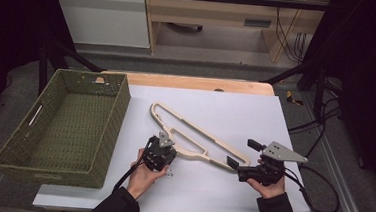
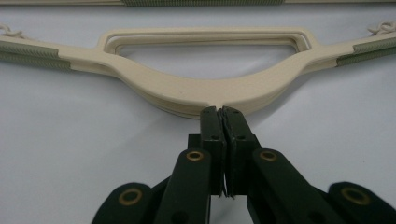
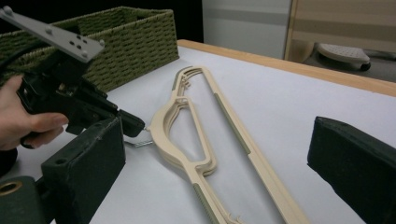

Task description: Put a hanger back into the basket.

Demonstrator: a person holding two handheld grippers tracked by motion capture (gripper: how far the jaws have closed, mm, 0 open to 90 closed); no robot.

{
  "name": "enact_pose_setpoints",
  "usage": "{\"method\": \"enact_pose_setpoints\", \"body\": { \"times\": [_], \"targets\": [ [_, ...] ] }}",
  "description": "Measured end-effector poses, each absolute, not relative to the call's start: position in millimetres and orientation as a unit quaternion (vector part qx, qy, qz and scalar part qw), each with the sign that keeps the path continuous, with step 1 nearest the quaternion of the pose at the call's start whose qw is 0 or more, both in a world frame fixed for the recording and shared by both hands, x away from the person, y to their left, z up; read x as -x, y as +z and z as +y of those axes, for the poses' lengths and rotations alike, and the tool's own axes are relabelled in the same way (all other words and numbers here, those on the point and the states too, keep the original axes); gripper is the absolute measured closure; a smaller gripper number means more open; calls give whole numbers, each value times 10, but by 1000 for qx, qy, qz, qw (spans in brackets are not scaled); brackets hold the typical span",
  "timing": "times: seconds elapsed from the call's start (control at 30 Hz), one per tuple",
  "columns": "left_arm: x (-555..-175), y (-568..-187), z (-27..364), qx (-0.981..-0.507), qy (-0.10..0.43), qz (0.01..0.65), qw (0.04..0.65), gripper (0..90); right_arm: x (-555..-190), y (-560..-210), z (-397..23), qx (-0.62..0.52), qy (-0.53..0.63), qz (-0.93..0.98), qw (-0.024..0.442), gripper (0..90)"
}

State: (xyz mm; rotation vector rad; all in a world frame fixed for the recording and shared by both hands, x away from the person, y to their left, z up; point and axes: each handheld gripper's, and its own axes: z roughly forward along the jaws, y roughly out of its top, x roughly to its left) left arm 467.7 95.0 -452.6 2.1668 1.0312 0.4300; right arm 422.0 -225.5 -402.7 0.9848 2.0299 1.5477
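The hangers [image 1: 194, 136], a stack of cream pieces with green grip strips, lie flat on the white sheet [image 1: 275, 117] that covers the desk [image 1: 197, 82], running diagonally from near the basket's far corner down toward the right hand.

The left gripper [image 1: 165, 145] sits at the middle of the stack's near side. In the left gripper view its jaws are clenched together, tips touching the curved neck of the hangers [image 2: 205, 88] where the hook stem comes out. A thin bit of metal shows low between the 2 pads; whether that is the hook wire I cannot tell for sure. In the right gripper view a short metal piece [image 3: 140, 143] pokes out beside the neck, right at the left gripper [image 3: 133, 126] tips, and the left hand [image 3: 23, 116] wraps the gripper body.

The right gripper [image 1: 245, 155] is held at the lower right end of the hangers, jaws released and standing wide apart. In its own view the 2 black pads [image 3: 88, 154] frame the stack [image 3: 187, 135] with nothing pressed between them. From above, 1 jaw tip lies just beside the end of the hangers.

The green woven basket [image 1: 64, 122] stands on the left edge of the desk, near the hangers but not touching them.
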Motion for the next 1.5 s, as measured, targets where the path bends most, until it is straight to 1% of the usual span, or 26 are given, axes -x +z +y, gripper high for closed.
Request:
{"method": "enact_pose_setpoints", "body": {
  "times": [0.27, 0.37, 0.6, 0.9, 1.13, 1.5],
  "targets": [
    [-4616, -4416, 930, -846, 174, 378, 333, 882, -4357, -4062, -1983, -332, 544, 748, 186, 80],
    [-4602, -4395, 920, -843, 173, 382, 337, 882, -4432, -4076, -1850, -329, 541, 754, 177, 98],
    [-4573, -4338, 913, -853, 176, 371, 322, 881, -4559, -4117, -1549, -321, 525, 770, 168, 136],
    [-4555, -4272, 929, -850, 167, 372, 333, 884, -4691, -4230, -1283, -308, 506, 791, 152, 183],
    [-4555, -4240, 931, -852, 169, 367, 333, 885, -4721, -4341, -1205, -300, 488, 808, 140, 236],
    [-4559, -4225, 934, -854, 168, 364, 332, 885, -4744, -4501, -995, -279, 445, 842, 122, 380]
  ]
}}
